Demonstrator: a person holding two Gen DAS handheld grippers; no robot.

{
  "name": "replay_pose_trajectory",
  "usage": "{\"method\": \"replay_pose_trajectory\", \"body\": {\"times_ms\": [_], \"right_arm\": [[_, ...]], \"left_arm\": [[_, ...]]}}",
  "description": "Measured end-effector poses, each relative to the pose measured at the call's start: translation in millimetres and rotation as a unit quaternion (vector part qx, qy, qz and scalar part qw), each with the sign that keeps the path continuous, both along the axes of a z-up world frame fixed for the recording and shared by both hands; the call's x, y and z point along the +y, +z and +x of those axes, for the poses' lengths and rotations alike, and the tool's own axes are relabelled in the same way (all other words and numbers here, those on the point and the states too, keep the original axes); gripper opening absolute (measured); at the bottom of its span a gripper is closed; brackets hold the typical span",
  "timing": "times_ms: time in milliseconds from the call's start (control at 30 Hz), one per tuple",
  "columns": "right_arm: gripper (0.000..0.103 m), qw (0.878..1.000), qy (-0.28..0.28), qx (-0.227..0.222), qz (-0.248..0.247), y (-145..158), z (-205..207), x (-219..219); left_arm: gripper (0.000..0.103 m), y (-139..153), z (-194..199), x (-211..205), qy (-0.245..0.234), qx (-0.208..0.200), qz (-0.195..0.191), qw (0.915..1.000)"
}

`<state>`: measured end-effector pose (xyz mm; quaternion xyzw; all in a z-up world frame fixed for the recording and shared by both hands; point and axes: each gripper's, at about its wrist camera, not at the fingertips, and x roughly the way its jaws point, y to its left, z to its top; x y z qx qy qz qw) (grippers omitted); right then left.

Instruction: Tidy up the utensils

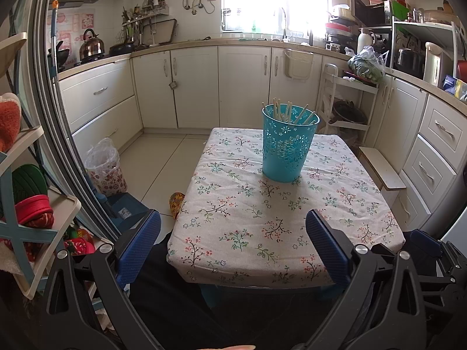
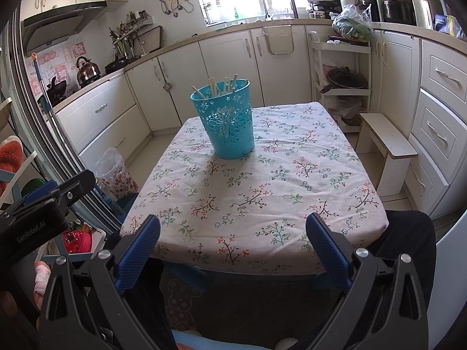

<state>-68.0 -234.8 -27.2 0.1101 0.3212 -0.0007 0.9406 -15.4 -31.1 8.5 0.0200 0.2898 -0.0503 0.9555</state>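
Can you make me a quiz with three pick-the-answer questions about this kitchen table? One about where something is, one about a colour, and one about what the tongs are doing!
1. Where are the pale wooden chopsticks?
A. flat on the cloth
B. standing in the cut-out plastic bucket
C. on the floor

2. What colour is that bucket?
A. turquoise blue
B. red
C. yellow

3. What are the left tongs and right tongs doing?
A. both squeezing chopsticks
B. one holding the bucket
C. both open, holding nothing

Answers:
1 B, the stick tips poke above the bucket's rim.
2 A, its walls are turquoise in both views.
3 C, only the flowery tablecloth shows between each wide-apart pair of blue pads.
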Motion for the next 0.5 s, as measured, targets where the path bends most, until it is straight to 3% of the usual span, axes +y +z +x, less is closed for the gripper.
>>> {"method": "replay_pose_trajectory", "body": {"times_ms": [500], "right_arm": [[0.096,1.0,0.003,-0.003,-0.004,-0.2,-0.2,-1.2]], "left_arm": [[0.096,-3.3,-2.1,0.3,0.0,-0.003,-0.002,1.0]]}}
